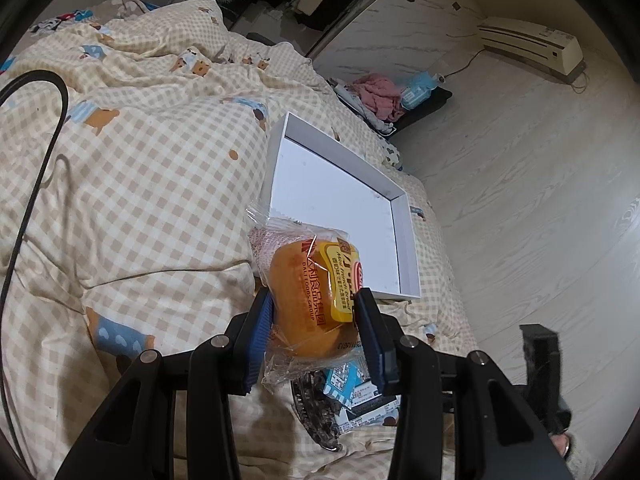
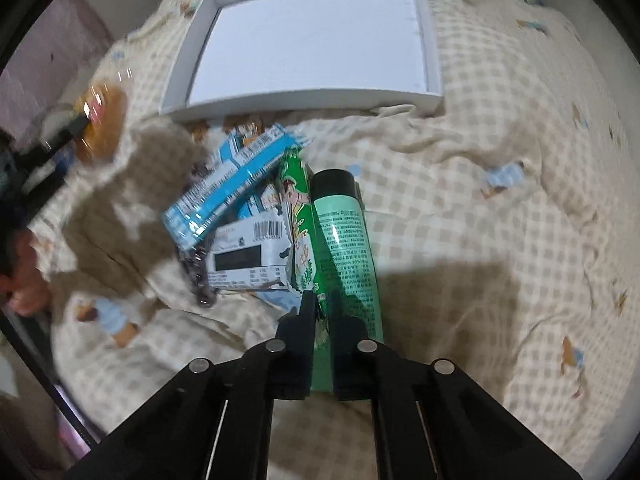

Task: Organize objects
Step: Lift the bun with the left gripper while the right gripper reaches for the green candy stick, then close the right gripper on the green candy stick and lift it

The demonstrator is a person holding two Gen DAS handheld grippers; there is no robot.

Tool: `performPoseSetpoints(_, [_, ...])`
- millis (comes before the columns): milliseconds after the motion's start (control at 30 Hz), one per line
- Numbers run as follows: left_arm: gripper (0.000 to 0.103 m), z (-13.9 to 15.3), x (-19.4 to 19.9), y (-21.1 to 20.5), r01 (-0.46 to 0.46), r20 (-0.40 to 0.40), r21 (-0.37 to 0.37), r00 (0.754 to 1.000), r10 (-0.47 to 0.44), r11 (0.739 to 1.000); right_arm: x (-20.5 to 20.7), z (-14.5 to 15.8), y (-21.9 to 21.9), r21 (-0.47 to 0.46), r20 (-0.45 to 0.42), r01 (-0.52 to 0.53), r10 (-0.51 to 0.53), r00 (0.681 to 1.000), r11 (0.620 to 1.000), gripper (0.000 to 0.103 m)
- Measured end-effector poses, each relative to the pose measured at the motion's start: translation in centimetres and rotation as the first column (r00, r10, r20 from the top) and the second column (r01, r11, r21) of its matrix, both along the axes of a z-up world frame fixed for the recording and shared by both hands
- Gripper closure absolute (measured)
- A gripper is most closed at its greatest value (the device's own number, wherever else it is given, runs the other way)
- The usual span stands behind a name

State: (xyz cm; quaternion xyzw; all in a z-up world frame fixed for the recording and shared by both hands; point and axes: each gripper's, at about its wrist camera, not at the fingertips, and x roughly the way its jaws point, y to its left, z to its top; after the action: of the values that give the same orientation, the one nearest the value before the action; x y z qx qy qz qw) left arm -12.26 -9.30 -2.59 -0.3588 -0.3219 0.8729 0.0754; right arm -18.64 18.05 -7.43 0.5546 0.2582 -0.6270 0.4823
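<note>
Bed w/ checked quilt carries all items. White tray, shallow, bare inside, lies on quilt at 12 o'clock in right wrist view. Snack packets, blue and white, piled at centre, approx. 6 o'clock from tray. Green tube w/ black cap beside green packet, at 3 o'clock of pile. Left gripper: jaws clamped on wrapped bun, held above quilt, near tray edge. Right gripper: jaws together, pinching edge of green packet, tube just beside.
</note>
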Motion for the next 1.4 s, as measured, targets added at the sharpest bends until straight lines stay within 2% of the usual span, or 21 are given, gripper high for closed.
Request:
performPoseSetpoints(167, [0.058,0.2,0.0,0.4,0.013,-0.007,-0.015,1.000,-0.013,1.000,-2.5,1.4,3.6,-0.051,0.047,0.105,-0.103,0.994,0.993,0.097])
performPoseSetpoints(300, [0.058,0.1,0.1,0.5,0.014,-0.004,-0.017,1.000,-0.014,1.000,-3.4,2.7,6.2,-0.031,0.014,0.160,-0.160,0.987,0.987,0.097])
performPoseSetpoints(433, [0.058,0.1,0.1,0.6,0.018,-0.004,-0.019,1.000,-0.018,1.000,-3.1,2.9,8.0,0.026,-0.040,0.136,-0.135,0.990,0.990,0.096])
performPoseSetpoints(500, [0.058,0.1,0.1,0.7,0.020,-0.004,-0.021,1.000,-0.020,1.000,-2.8,2.6,8.3,0.049,-0.057,0.126,-0.123,0.991,0.991,0.084])
performPoseSetpoints(533, [0.058,0.1,0.2,0.7,0.021,-0.003,-0.023,1.000,-0.021,1.000,-2.7,2.8,8.2,0.047,-0.080,0.117,-0.113,0.990,0.992,0.064])
performPoseSetpoints(567, [0.058,0.0,0.2,0.7,0.022,-0.003,-0.023,1.000,-0.022,0.999,-2.6,3.2,8.0,0.025,-0.107,0.100,-0.097,0.990,0.995,0.038])
performPoseSetpoints(600, [0.058,0.0,0.2,0.7,0.023,-0.002,-0.023,1.000,-0.023,0.999,-2.2,3.7,7.8,-0.004,-0.134,0.083,-0.082,0.988,0.997,0.031])
performPoseSetpoints(633, [0.058,0.0,0.2,0.7,0.023,-0.002,-0.024,1.000,-0.023,0.999,-1.9,4.3,7.5,-0.027,-0.164,0.059,-0.063,0.984,0.998,0.029])
performPoseSetpoints(700, [0.058,0.0,0.2,0.7,0.023,0.000,-0.023,1.000,-0.023,0.999,-1.0,4.9,6.2,-0.040,-0.224,-0.007,-0.002,0.975,0.999,0.029])
performPoseSetpoints(767, [0.058,-0.1,0.2,0.8,0.026,0.001,-0.024,1.000,-0.026,0.999,0.5,4.8,4.2,-0.014,-0.283,-0.102,0.094,0.955,0.995,0.029])
performPoseSetpoints(867, [0.058,0.0,0.2,1.1,0.035,0.002,-0.037,0.999,-0.035,0.999,2.6,3.5,1.9,0.028,-0.304,-0.246,0.242,0.921,0.969,0.029])
performPoseSetpoints(900, [0.058,0.1,0.2,1.3,0.039,0.002,-0.062,0.999,-0.039,0.997,3.1,3.2,1.4,0.045,-0.314,-0.270,0.270,0.910,0.962,0.029])
performPoseSetpoints(933, [0.058,0.3,0.3,2.0,0.046,0.004,-0.123,0.999,-0.046,0.991,3.6,2.5,0.8,0.075,-0.328,-0.297,0.305,0.894,0.952,0.030])
performPoseSetpoints(967, [0.058,0.4,0.2,2.9,0.057,0.015,-0.196,0.998,-0.055,0.979,3.9,1.7,0.3,0.105,-0.334,-0.315,0.332,0.882,0.943,0.036])
performPoseSetpoints(1000, [0.058,0.3,0.1,3.4,0.068,0.024,-0.227,0.998,-0.065,0.971,4.0,1.2,0.1,0.121,-0.332,-0.322,0.344,0.878,0.939,0.043])
performPoseSetpoints(1033, [0.058,0.1,-0.2,4.1,0.094,0.040,-0.246,0.995,-0.087,0.965,4.0,0.5,-0.2,0.146,-0.324,-0.325,0.356,0.877,0.934,0.059])
performPoseSetpoints(1067, [0.058,-0.2,-0.4,4.5,0.118,0.052,-0.251,0.993,-0.109,0.961,3.9,-0.1,-0.3,0.168,-0.319,-0.322,0.360,0.877,0.932,0.067])
performPoseSetpoints(1167, [0.058,-0.6,-0.7,5.0,0.130,0.078,-0.275,0.991,-0.112,0.953,3.7,-0.1,0.0,0.158,-0.325,-0.325,0.360,0.874,0.932,0.069])
performPoseSetpoints(1400, [0.058,-0.7,-0.5,4.4,0.119,0.061,-0.243,0.992,-0.107,0.963,3.2,1.5,0.5,0.089,-0.343,-0.289,0.302,0.890,0.953,0.070])
